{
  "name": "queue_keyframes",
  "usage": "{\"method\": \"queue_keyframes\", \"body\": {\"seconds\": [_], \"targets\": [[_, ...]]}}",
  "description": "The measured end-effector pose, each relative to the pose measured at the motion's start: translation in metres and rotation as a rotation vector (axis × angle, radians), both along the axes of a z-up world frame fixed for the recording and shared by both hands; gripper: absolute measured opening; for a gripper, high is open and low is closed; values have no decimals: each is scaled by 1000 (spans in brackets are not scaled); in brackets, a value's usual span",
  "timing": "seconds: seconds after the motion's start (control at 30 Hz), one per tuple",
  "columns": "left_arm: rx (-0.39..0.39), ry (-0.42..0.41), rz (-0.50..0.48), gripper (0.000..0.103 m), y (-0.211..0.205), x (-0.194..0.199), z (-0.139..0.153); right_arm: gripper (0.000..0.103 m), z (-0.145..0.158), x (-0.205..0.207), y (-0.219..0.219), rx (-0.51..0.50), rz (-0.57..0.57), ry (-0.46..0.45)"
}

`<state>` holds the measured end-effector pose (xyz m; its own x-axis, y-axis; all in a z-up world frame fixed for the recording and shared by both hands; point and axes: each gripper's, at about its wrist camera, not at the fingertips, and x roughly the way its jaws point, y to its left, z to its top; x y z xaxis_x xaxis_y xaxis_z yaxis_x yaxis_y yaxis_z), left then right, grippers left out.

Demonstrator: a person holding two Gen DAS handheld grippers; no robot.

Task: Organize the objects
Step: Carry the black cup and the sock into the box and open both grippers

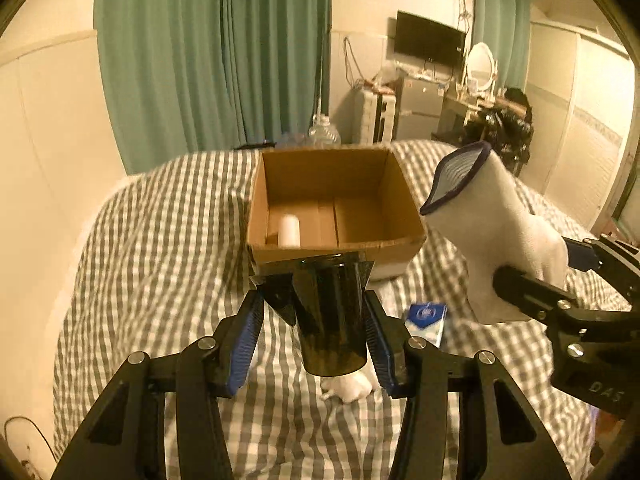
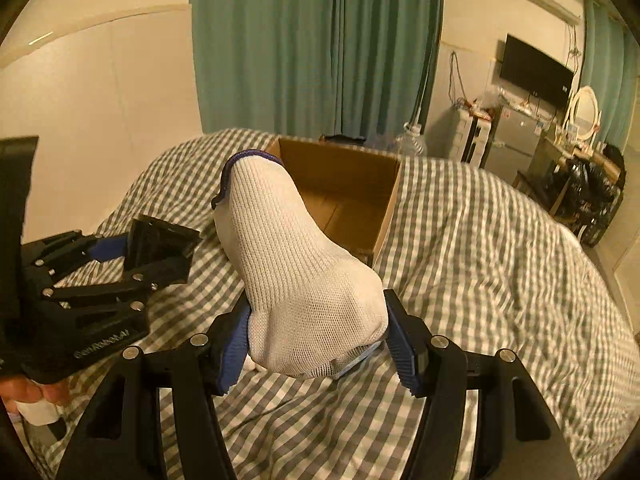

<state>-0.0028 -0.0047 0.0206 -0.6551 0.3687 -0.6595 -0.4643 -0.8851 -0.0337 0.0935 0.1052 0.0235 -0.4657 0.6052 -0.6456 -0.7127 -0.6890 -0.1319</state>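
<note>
My left gripper (image 1: 316, 308) is shut on a dark see-through cup (image 1: 330, 312), held above the checked bedspread just short of an open cardboard box (image 1: 362, 168). A white cylinder (image 1: 289, 230) lies inside the box at its left. My right gripper (image 2: 316, 320) is shut on a white knitted glove with a blue cuff (image 2: 296, 264); in the left wrist view that glove (image 1: 492, 236) hangs to the right of the box. The left gripper and its dark cup (image 2: 160, 248) show at the left of the right wrist view.
A blue and white packet (image 1: 426, 320) and a small white item (image 1: 350, 388) lie on the checked bedspread (image 1: 160, 280) under the grippers. Green curtains (image 1: 212, 52) hang behind the bed. A large water bottle (image 1: 324, 130), a dresser with a mirror (image 1: 480, 66) and a wall screen (image 1: 430, 40) stand beyond.
</note>
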Motion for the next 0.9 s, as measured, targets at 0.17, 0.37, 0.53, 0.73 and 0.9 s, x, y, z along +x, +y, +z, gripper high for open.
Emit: {"method": "queue_keyframes", "body": {"seconds": [0.17, 0.37, 0.53, 0.73, 0.9], "targets": [[45, 45, -2, 51, 1, -16, 35, 60, 28, -7, 5, 74, -8, 8], [43, 111, 6, 51, 18, -50, 67, 60, 67, -18, 36, 110, -11, 60], [17, 150, 18, 50, 34, -91, 79, 60, 81, -35, 74, 101, -10, 61], [15, 147, -14, 50, 53, -139, 71, 60, 83, -59, 124, 82, -29, 66], [-20, 120, -59, 50, 72, -168, 35, 60, 55, -79, 167, 34, -47, 46]]}}
